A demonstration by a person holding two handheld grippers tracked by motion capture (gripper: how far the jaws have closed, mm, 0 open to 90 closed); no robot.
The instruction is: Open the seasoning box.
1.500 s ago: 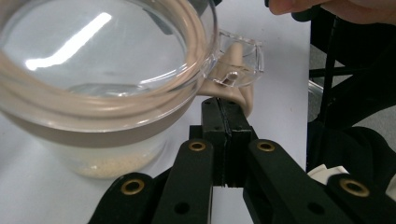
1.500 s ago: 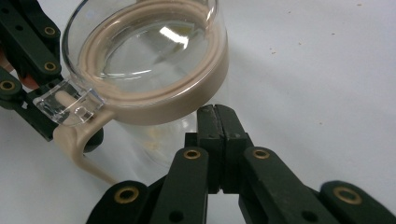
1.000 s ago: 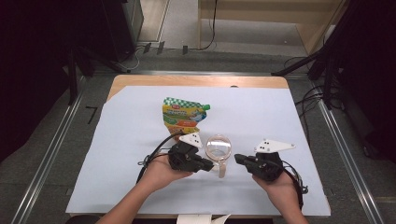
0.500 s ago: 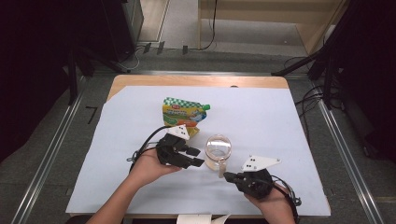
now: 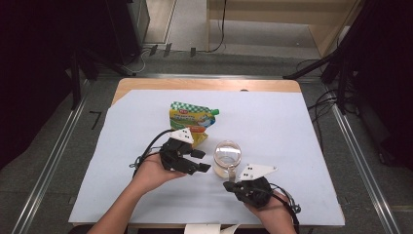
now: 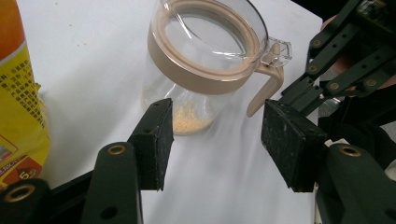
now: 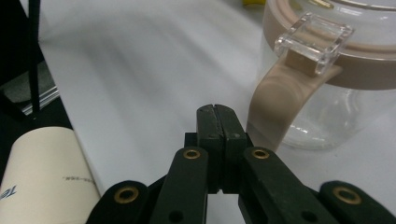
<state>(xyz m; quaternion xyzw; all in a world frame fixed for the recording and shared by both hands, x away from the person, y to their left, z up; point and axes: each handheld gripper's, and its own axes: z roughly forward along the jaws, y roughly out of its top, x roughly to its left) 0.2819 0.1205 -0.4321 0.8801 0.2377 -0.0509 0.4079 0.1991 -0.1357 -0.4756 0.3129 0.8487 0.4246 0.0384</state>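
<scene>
Hands come in from the bottom of the high view, each one holding a black gripper. Nearest is the right gripper (image 5: 233, 185), low on the table. Its jaws are pressed tight together with nothing between them. Its tip sits just beside the tan handle (image 7: 271, 100) of the jar, but I cannot tell if it touches it.

A little farther is the left gripper (image 5: 200, 161). Its jaws have just been opening, and now they stand apart. Nothing is between them. In the left gripper view the two black pads (image 6: 156, 140) point at the jar from close by, and they do not touch it.

Between the two grippers stands the jar (image 5: 227, 158). It is clear, and it stands upright on the white sheet (image 5: 292, 126) near the middle of the table. It has a tan ring at the top and a clear lid (image 6: 210, 32) with a small clear tab at the handle. The lid looks shut. A little pile of yellow-brown grains (image 6: 189, 122) lies at the bottom of the jar. The rest of the jar is clear.

Behind the jar lies a yellow and green pouch (image 5: 191, 121), flat on the sheet, close to the left gripper.

I think the work is at an early step. Neither gripper holds the jar or the pouch right now. The jar is almost empty, so filling it, if that is the job, looks mostly left to do.
</scene>
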